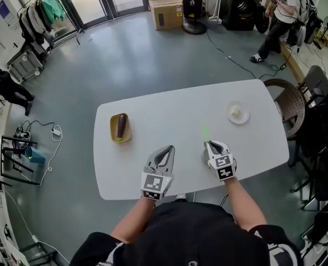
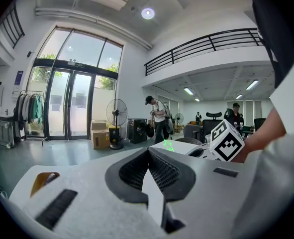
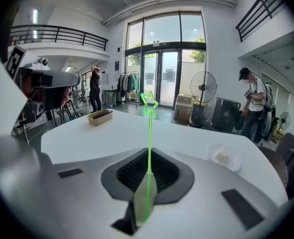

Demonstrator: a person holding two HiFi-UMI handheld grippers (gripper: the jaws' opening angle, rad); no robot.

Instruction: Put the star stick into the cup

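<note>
Head view: both tools are at the near edge of the white table [image 1: 169, 101]; the left gripper [image 1: 166, 148] is idle; the right gripper [image 1: 211, 144] carries the green star stick [image 1: 205, 131], which points away from the person; a clear vessel [image 1: 237, 112] holding a white lump, presumably the cup, stands well apart at far right; a tray [image 1: 112, 131] with an aubergine [image 1: 121, 125] lies to the left. Left gripper view: jaws pressed together on nothing. Right gripper view: jaws clamped on the stick's lower end, star uppermost; judgement: pickup done, carry and insertion outstanding.
</note>
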